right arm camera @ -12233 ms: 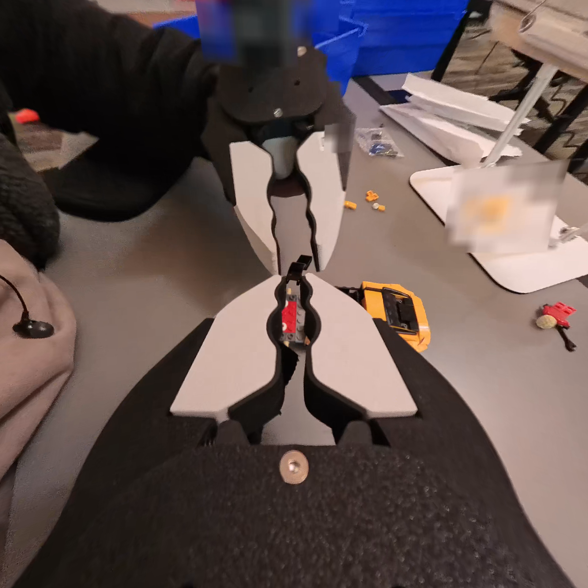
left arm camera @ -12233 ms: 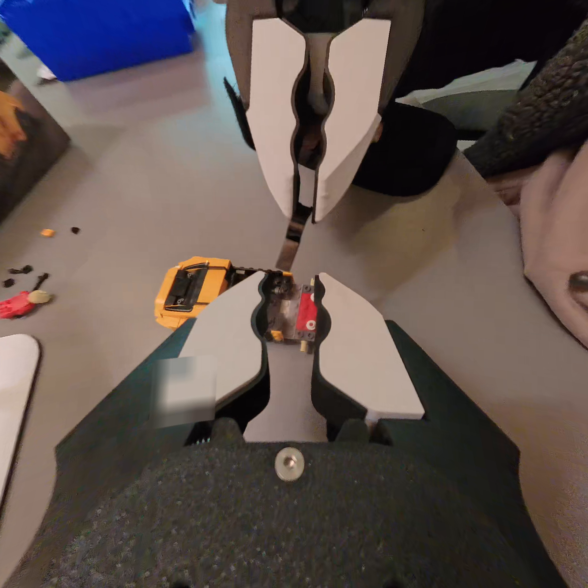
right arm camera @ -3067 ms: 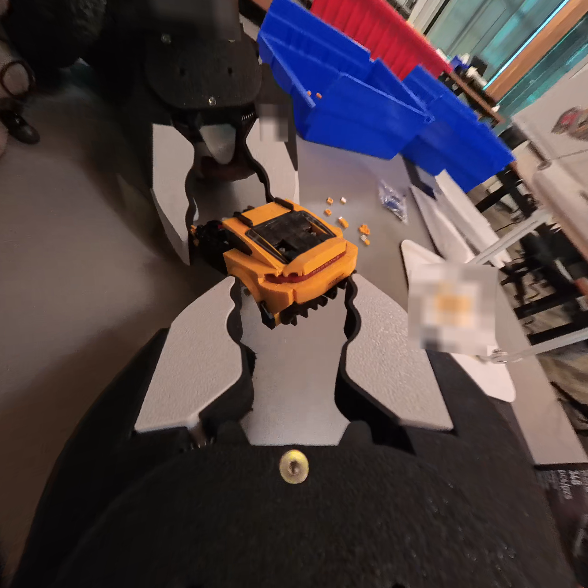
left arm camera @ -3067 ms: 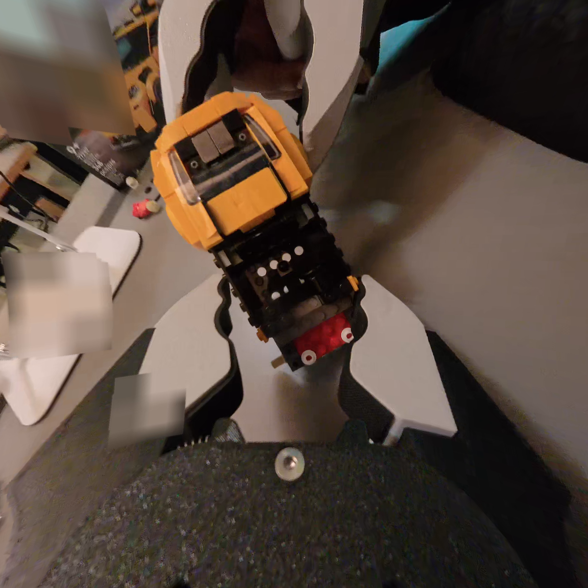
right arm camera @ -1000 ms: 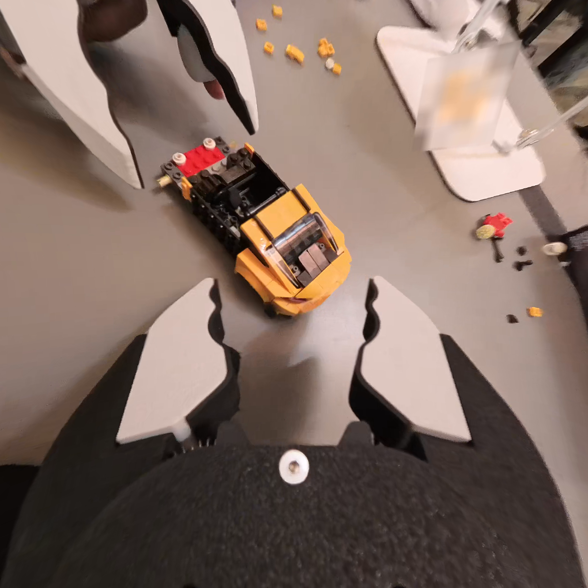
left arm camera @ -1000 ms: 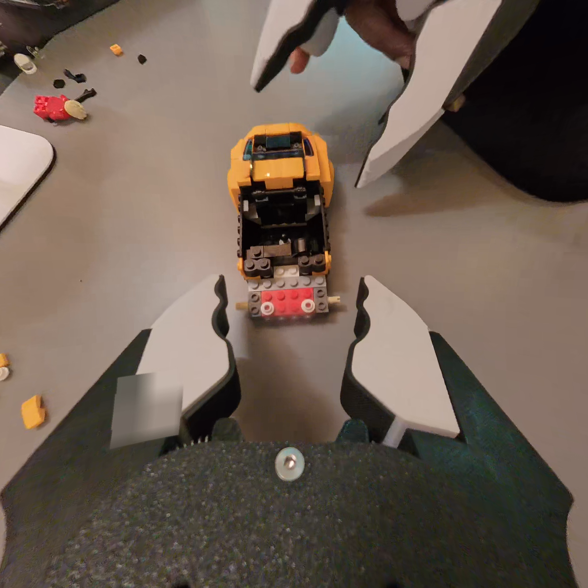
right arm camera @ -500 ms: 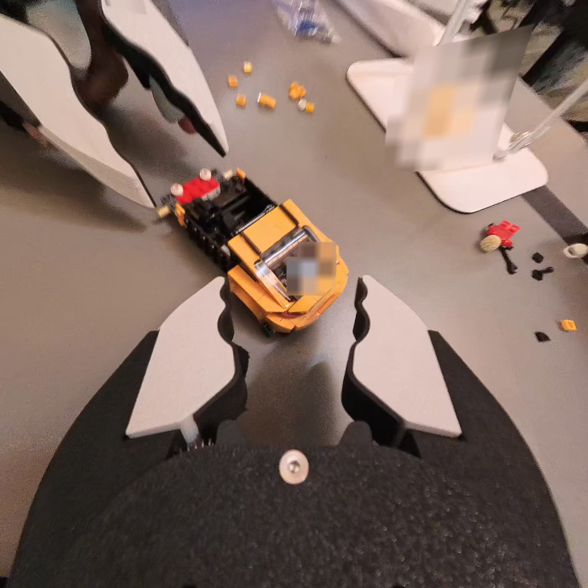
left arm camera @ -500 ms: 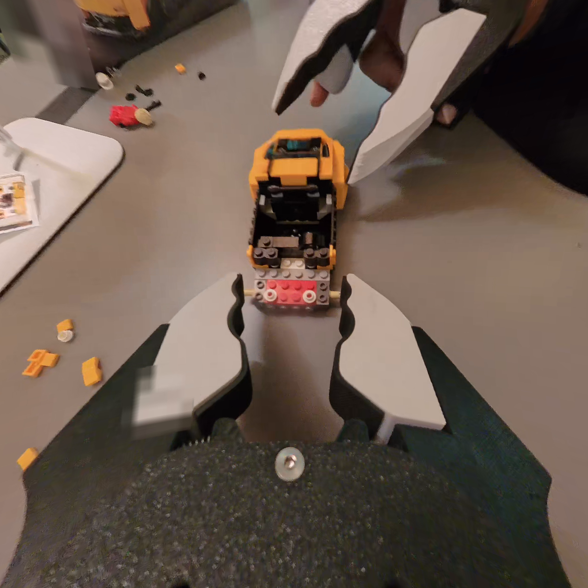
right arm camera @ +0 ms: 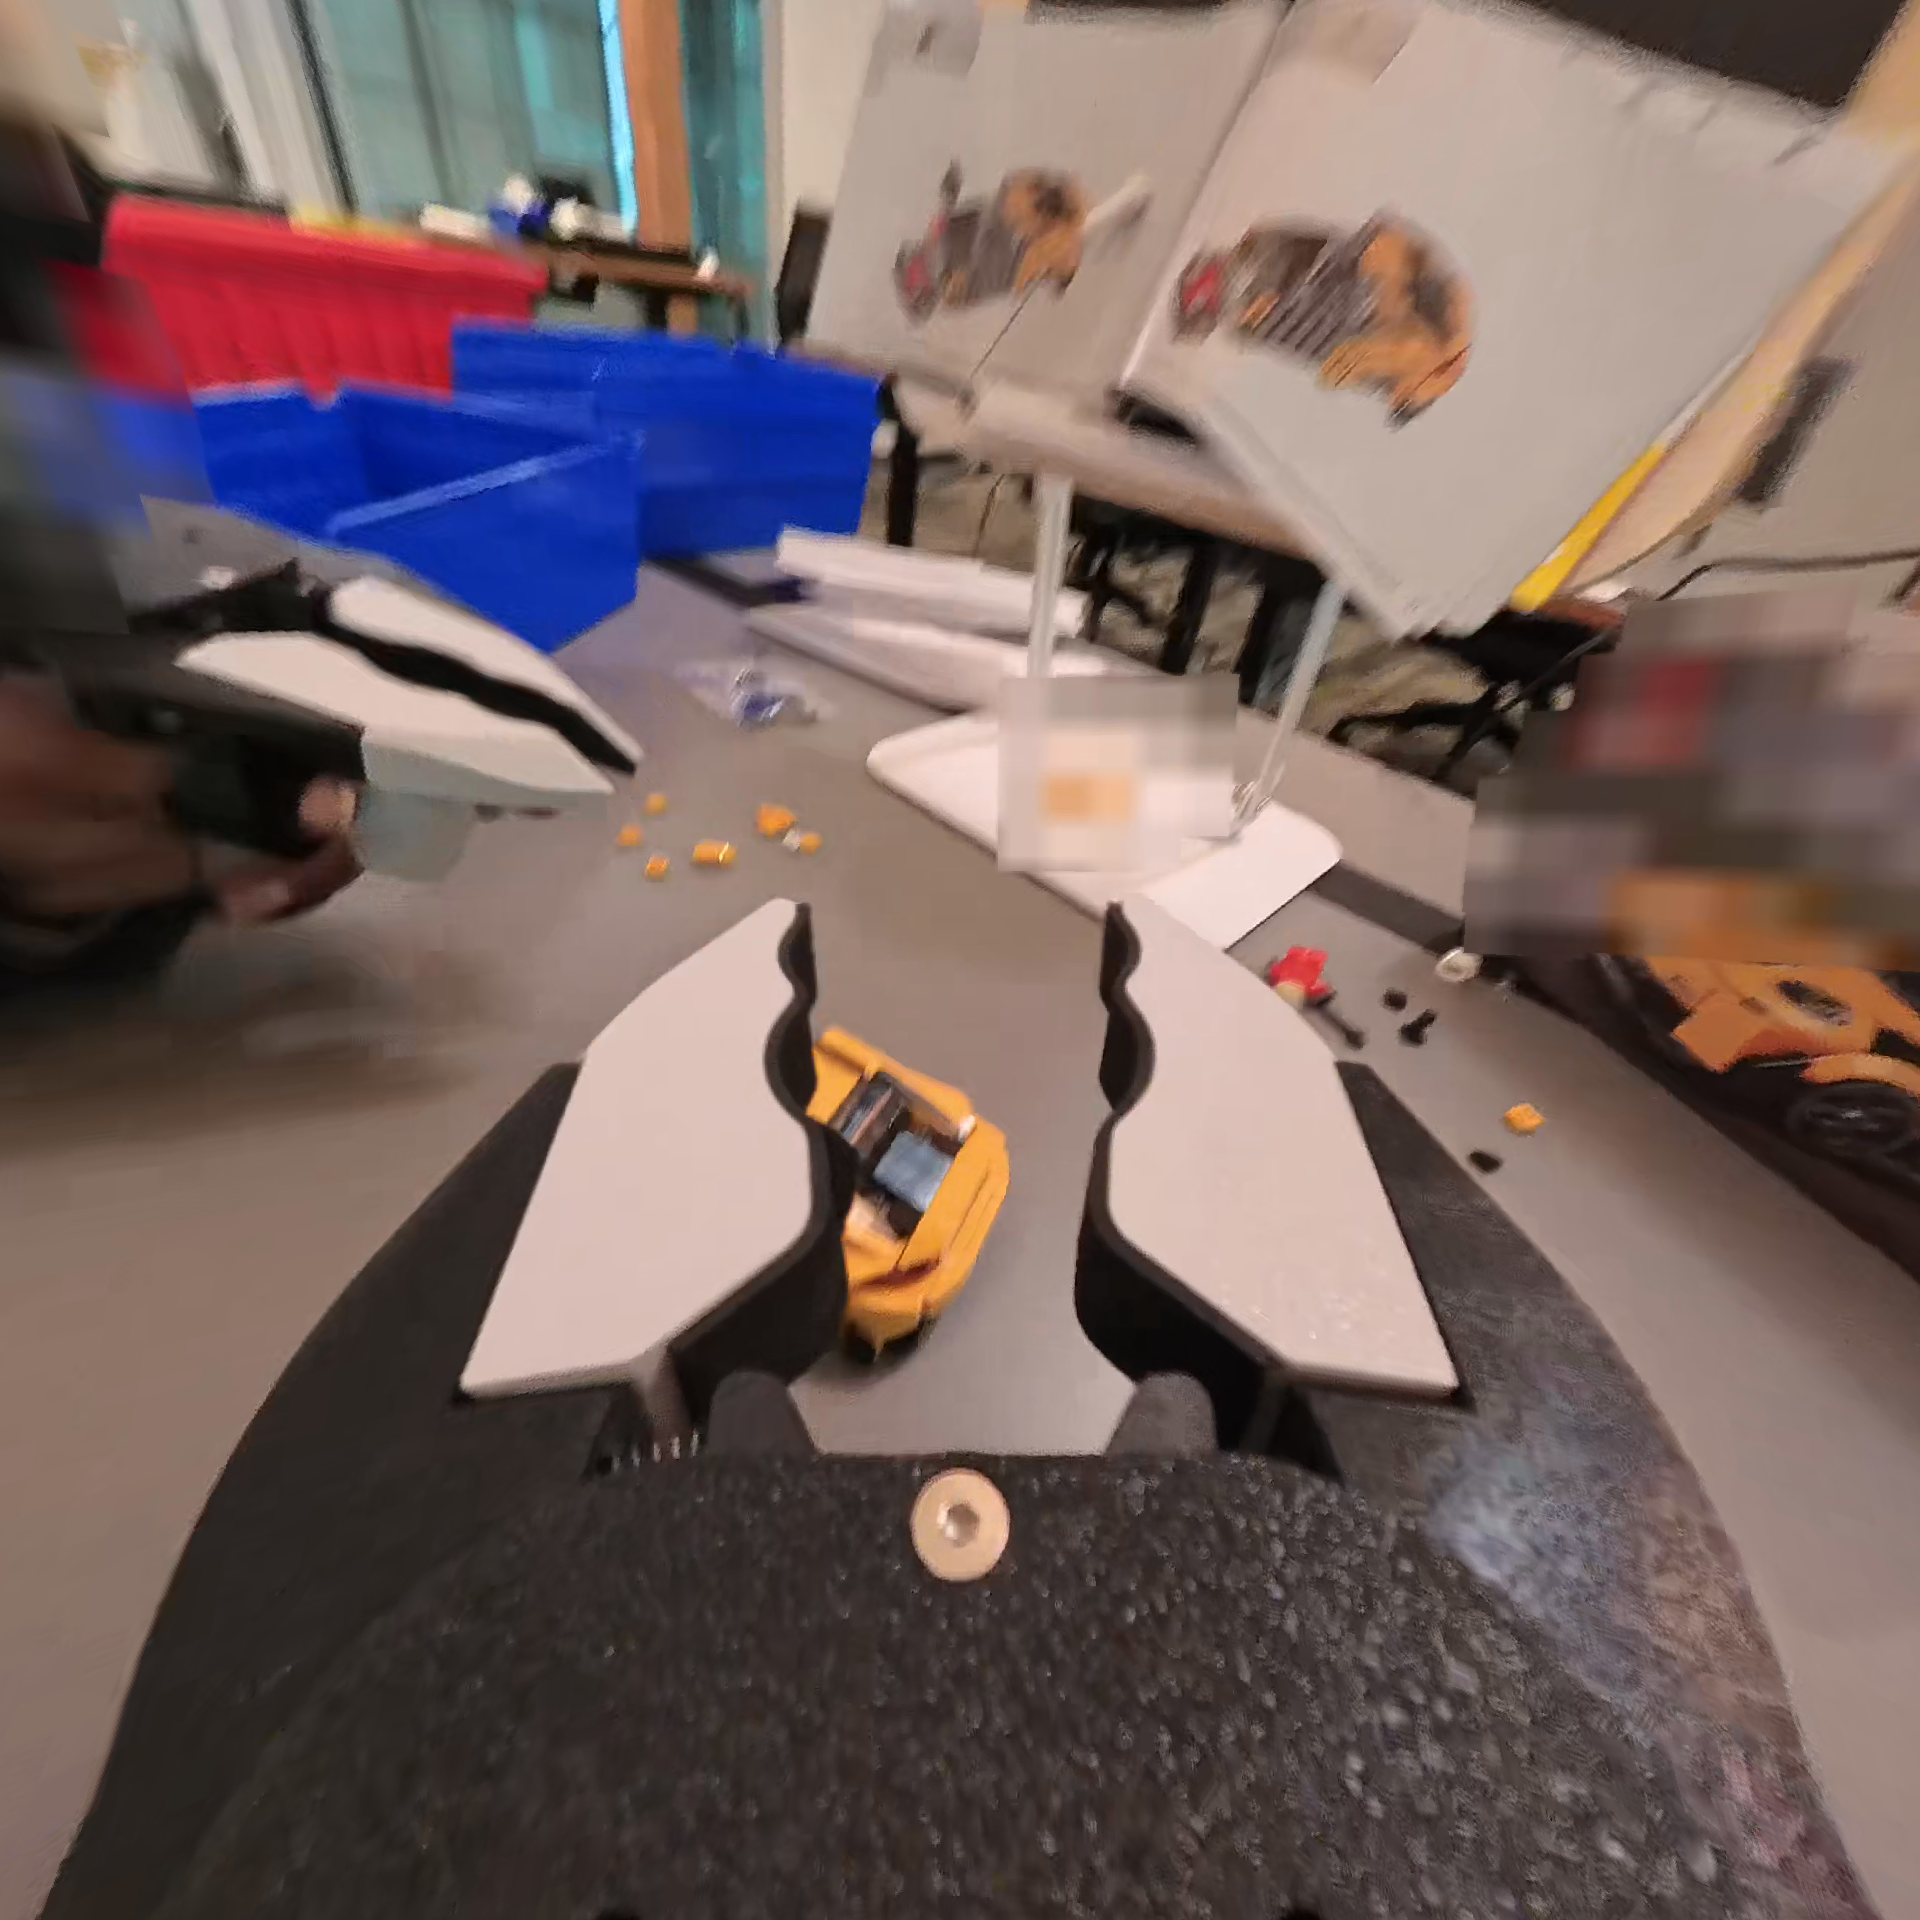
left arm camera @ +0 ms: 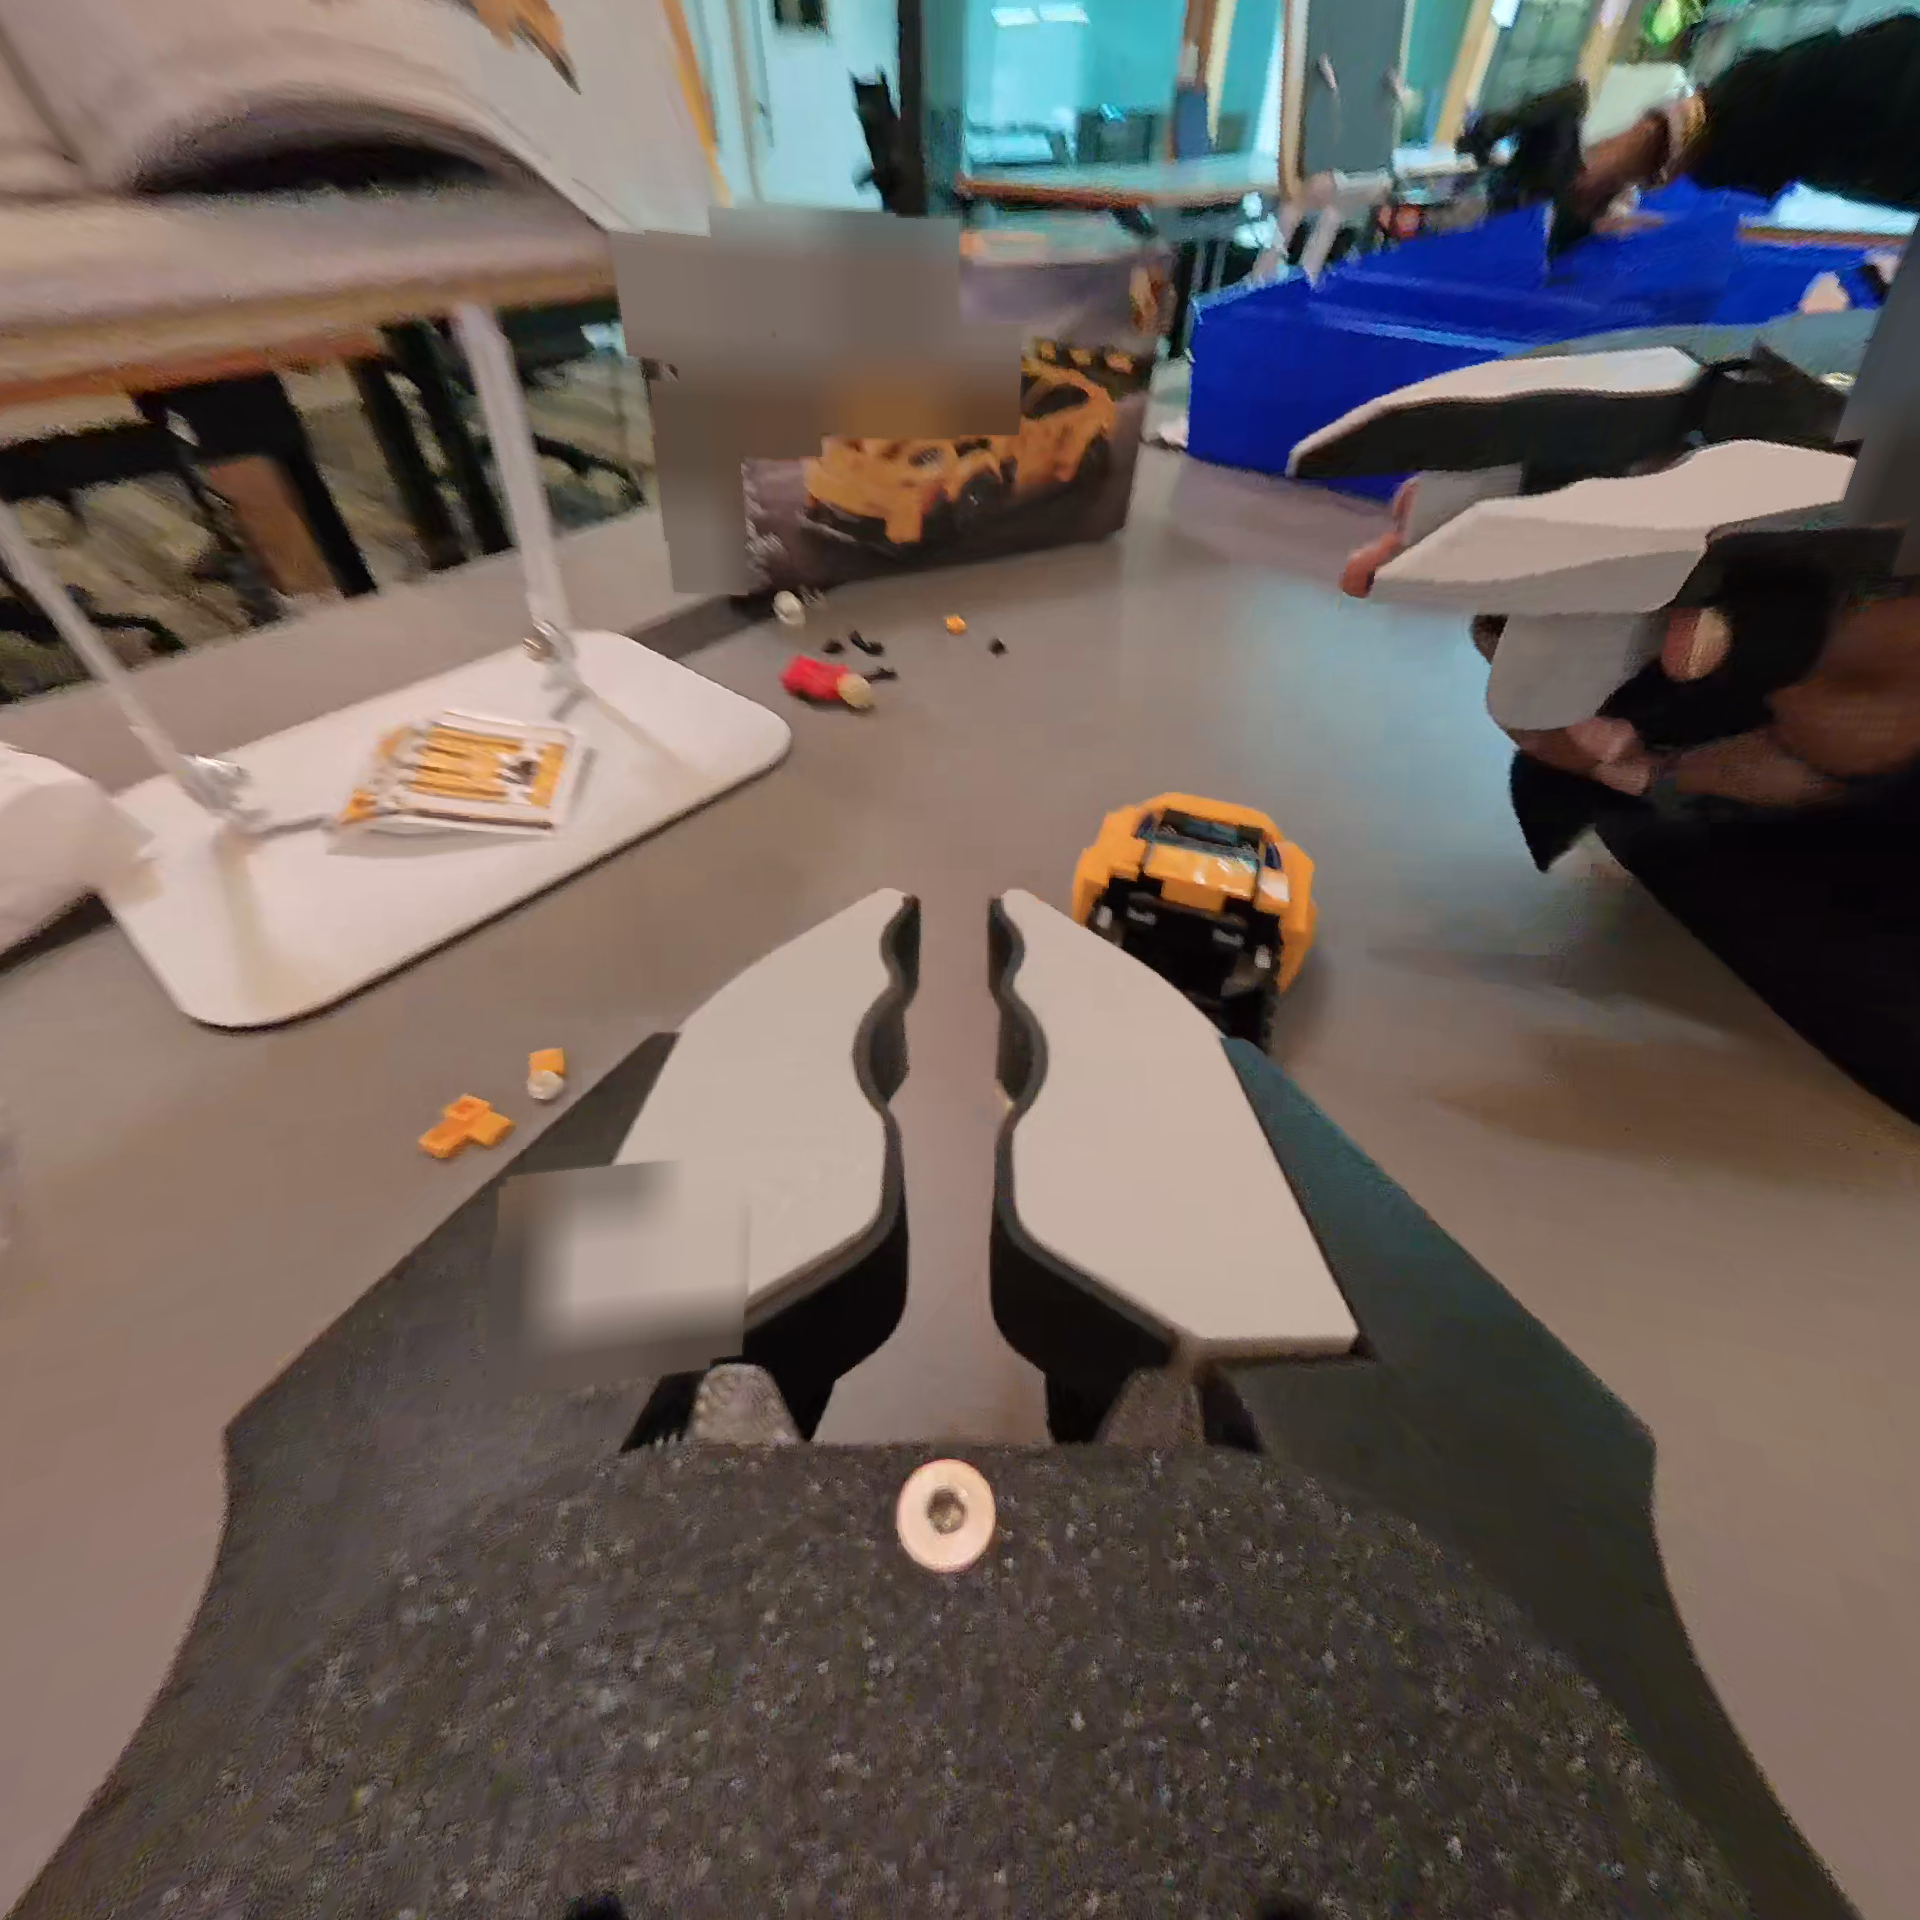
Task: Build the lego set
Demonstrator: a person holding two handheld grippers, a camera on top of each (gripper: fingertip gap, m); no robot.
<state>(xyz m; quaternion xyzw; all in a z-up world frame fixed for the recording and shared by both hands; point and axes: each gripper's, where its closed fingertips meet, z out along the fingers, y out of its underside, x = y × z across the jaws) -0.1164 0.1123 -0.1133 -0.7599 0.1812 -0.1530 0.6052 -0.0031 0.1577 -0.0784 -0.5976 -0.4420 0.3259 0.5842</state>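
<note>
My left gripper [left arm camera: 954, 914] is nearly closed on nothing; my right gripper [right arm camera: 956, 925] hangs half open, gripping nothing. The blocky yellow brick car [left arm camera: 1195, 894] sits mid-table [left arm camera: 1039, 727]. Blue plastic bins [right arm camera: 540, 488] line the far edge, contents hidden.

A workshop: blue storage bins [right arm camera: 499, 499], a red bin [right arm camera: 301, 291], grey worktable [left arm camera: 1195, 665]
</note>
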